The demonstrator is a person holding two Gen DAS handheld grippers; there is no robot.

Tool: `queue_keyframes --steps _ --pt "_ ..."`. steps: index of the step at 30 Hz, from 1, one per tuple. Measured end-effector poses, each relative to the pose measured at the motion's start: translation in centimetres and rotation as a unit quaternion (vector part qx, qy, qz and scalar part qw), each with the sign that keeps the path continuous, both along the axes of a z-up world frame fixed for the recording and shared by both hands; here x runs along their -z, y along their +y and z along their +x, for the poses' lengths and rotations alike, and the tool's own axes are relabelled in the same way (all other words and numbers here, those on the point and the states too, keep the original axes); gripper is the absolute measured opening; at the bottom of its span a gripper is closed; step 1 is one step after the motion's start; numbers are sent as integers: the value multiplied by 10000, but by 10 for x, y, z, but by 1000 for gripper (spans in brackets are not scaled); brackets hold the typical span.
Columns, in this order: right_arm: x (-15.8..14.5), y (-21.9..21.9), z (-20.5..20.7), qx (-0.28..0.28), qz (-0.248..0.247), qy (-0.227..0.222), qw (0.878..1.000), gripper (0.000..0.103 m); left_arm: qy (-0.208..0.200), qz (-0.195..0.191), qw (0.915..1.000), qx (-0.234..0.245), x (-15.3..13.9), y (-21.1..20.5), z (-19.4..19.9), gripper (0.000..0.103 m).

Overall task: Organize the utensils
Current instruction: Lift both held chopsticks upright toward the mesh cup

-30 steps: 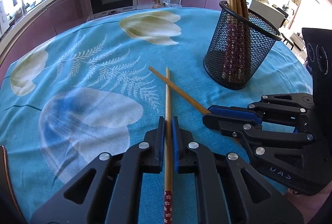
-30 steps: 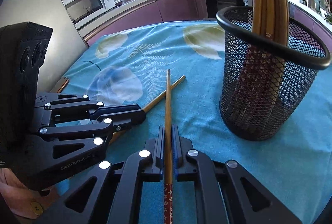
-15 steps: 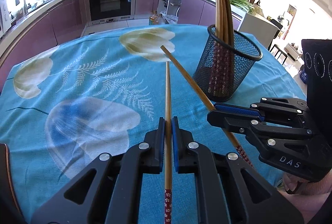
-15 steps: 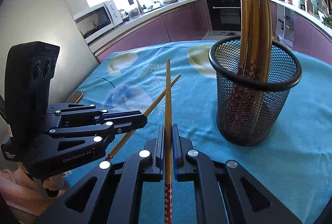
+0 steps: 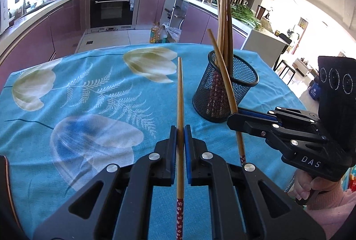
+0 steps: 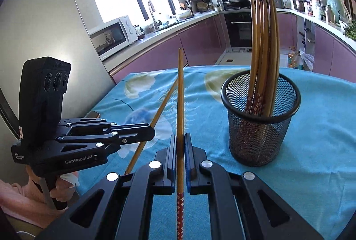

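Observation:
My left gripper (image 5: pixel 180 131) is shut on a wooden chopstick (image 5: pixel 179 93) that points forward above the table. My right gripper (image 6: pixel 180 140) is shut on a second chopstick (image 6: pixel 180 93), also held in the air. In the left wrist view the right gripper (image 5: pixel 235 120) holds its chopstick (image 5: pixel 222 75) tilted in front of the black mesh holder (image 5: pixel 224 93). The holder (image 6: pixel 262 120) stands upright with several chopsticks (image 6: pixel 264 39) in it. In the right wrist view the left gripper (image 6: pixel 149 132) and its chopstick (image 6: pixel 160 106) are at the left.
The table has a blue cloth with flower prints (image 5: pixel 89 93). A phone-like object (image 6: pixel 93 115) lies at the table's left edge. Kitchen counters, an oven (image 5: pixel 112 6) and a microwave (image 6: pixel 111 36) stand beyond the table.
Both grippers have risen off the cloth with their chopsticks and pulled back from the holder. The right gripper's chopstick now tilts more upright.

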State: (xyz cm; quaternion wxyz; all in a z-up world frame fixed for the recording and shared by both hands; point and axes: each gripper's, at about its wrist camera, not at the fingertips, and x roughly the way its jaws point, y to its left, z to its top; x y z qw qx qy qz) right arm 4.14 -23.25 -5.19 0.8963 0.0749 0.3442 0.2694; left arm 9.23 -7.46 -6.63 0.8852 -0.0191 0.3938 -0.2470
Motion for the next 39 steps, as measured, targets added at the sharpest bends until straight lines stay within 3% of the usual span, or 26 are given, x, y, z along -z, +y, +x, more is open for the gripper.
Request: queue_keyframes --steps 22,39 --pt "1 -5 -4 -80 -20 -4 10000 6 -244 -175 9994 178 -16 0 -10 7" --pt "-4 2 -10 -292 -15 -153 9995 6 -148 -106 9991 391 -10 -12 -8 7"
